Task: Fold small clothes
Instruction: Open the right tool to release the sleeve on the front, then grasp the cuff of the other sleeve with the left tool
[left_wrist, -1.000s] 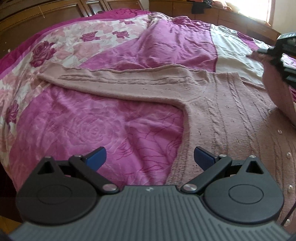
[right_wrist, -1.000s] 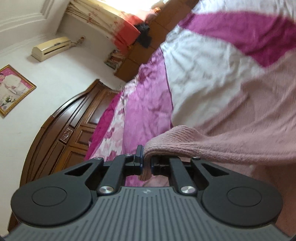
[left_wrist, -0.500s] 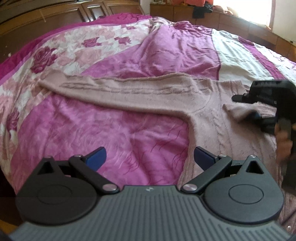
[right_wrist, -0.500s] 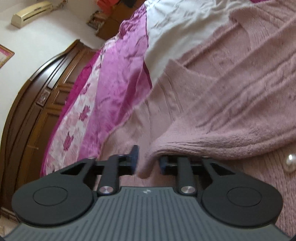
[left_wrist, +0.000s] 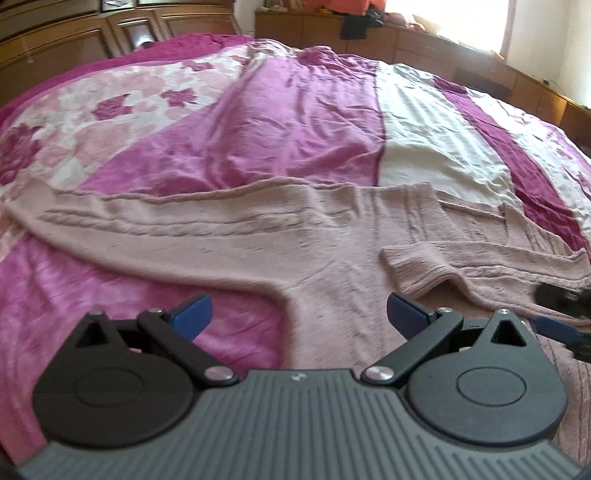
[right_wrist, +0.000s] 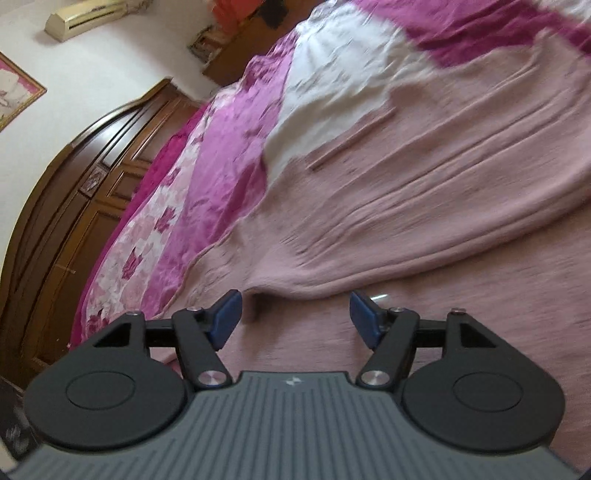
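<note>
Now my left gripper and right gripper are spreading their fingers, gripping nothing. One sleeve is lying folded across the soft pink knitted cardigan on the bed; the other is waiting.

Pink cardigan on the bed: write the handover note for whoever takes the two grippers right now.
Left gripper: open, empty, over the cardigan's left side seam.
Right gripper: open, empty, low over the cardigan body just short of the folded sleeve.
Things: the cardigan lies flat on the floral bedspread. Its right sleeve lies folded across the body, cuff near the middle. The left sleeve is stretched straight out over the bedspread.
Done: right sleeve folded in.
Left: fold the left sleeve in, then fold the body.
</note>
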